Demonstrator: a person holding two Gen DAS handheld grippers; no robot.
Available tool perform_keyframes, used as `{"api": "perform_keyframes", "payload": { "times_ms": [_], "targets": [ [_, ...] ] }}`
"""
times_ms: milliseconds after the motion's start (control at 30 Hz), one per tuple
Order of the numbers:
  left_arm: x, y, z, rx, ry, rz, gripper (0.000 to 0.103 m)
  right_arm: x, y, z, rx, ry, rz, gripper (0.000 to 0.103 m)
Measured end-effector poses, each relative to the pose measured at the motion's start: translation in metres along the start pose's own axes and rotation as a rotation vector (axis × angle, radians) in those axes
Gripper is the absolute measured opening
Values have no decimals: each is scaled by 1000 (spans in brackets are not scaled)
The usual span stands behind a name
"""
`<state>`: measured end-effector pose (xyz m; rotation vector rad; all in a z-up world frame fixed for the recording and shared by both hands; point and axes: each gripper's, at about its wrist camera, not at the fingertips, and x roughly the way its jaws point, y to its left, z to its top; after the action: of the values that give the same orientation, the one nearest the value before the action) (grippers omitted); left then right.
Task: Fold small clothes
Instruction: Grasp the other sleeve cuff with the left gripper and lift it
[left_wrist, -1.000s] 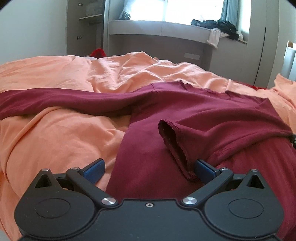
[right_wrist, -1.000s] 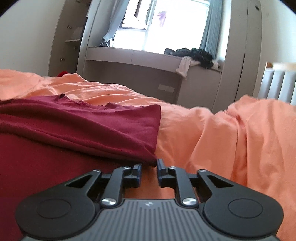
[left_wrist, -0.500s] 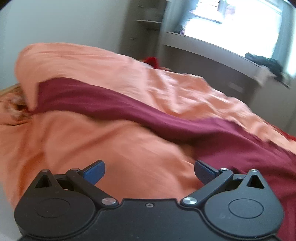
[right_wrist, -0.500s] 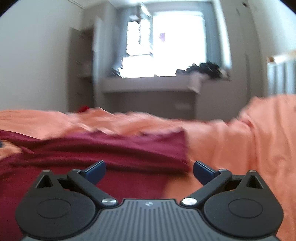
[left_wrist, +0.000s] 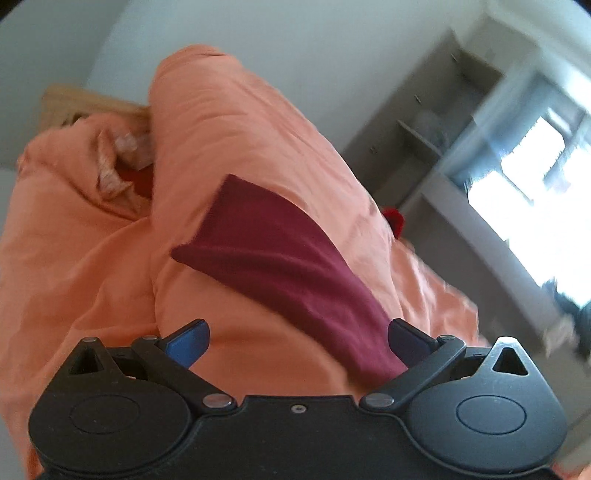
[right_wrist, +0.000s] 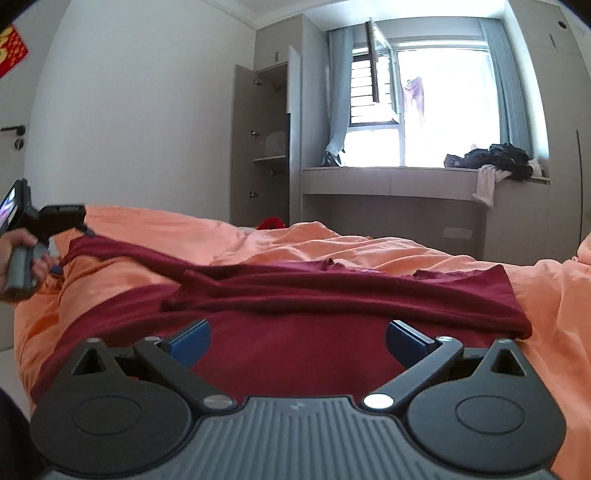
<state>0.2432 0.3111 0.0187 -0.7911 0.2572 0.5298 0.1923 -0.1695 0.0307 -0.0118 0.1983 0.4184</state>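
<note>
A dark red long-sleeved shirt (right_wrist: 295, 343) lies spread on the orange duvet (right_wrist: 369, 247), its right side folded in over the body. My right gripper (right_wrist: 297, 341) hovers low over the shirt's body, open wide, with only flat cloth below its fingers. The shirt's long left sleeve (left_wrist: 288, 258) stretches out across the duvet. My left gripper (left_wrist: 295, 343) is open near that sleeve, rolled to one side, and the sleeve passes by its right finger (left_wrist: 406, 343) without being held. In the right wrist view a hand (right_wrist: 14, 254) holds the left gripper (right_wrist: 72, 251) at the sleeve's far end.
The duvet is rumpled, with a high fold (left_wrist: 207, 122) beyond the sleeve. A window bench (right_wrist: 406, 181) with a pile of dark clothes (right_wrist: 495, 158) runs along the far wall. An open cabinet (right_wrist: 269, 147) stands at the back left. A red item (right_wrist: 271, 223) shows behind the bed.
My right gripper has opened, let go of the shirt's folded edge and drawn back over the body. My left gripper has swung left along the long sleeve and rolled.
</note>
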Motion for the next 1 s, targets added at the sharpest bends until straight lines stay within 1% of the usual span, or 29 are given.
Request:
{"api": "perform_keyframes", "payload": {
  "times_ms": [33, 133, 167, 233, 267, 300, 333, 400, 433, 467, 500, 533, 567, 600, 633, 733, 833, 933, 1000],
  "targets": [
    [4, 3, 3, -33, -14, 2, 102, -2, 0, -3, -8, -1, 2, 103],
    [15, 8, 8, -80, -42, 17, 101, -7, 1, -9, -13, 13, -1, 103],
    [19, 10, 9, -96, -44, 22, 99, -7, 0, -11, -11, 20, -3, 103],
    [30, 15, 11, -154, -31, 24, 93, -7, -3, -14, 3, 34, -7, 103],
    [32, 19, 10, -190, -35, 33, 85, -7, -5, -16, 14, 43, -8, 103],
    [32, 23, 8, -231, -58, 46, 81, -7, -8, -18, 28, 52, -8, 103],
    [32, 27, 7, -267, -83, 45, 80, -7, -10, -21, 42, 59, -6, 103],
    [32, 28, 9, -289, -111, 38, 62, -9, -12, -24, 60, 55, -2, 103],
    [31, 28, 10, -287, -129, 31, 57, -10, -12, -25, 65, 50, 0, 103],
    [30, 27, 11, -280, -148, 32, 46, -10, -12, -25, 66, 46, 0, 103],
    [30, 25, 14, -268, -162, 35, 35, -11, -12, -25, 63, 43, 0, 103],
    [29, 22, 15, -250, -184, 42, 29, -11, -12, -24, 60, 40, -2, 103],
    [27, 19, 17, -232, -202, 40, 11, -11, -12, -24, 58, 37, -2, 103],
    [23, 14, 18, -205, -223, 36, 5, -12, -12, -23, 56, 33, -2, 103],
    [19, 7, 19, -171, -248, 32, 5, -13, -12, -23, 57, 28, -2, 103],
    [0, -21, 21, -66, -313, -45, 4, -16, -14, -22, 66, 12, -5, 103],
    [-21, -60, 15, 63, -359, -152, 4, -20, -17, -22, 75, -5, -10, 103],
    [-44, -104, 1, 184, -375, -271, 4, -26, -20, -22, 79, -15, -23, 103],
    [-59, -130, -11, 246, -379, -352, 4, -32, -24, -22, 83, -22, -36, 103]
  ]
}}
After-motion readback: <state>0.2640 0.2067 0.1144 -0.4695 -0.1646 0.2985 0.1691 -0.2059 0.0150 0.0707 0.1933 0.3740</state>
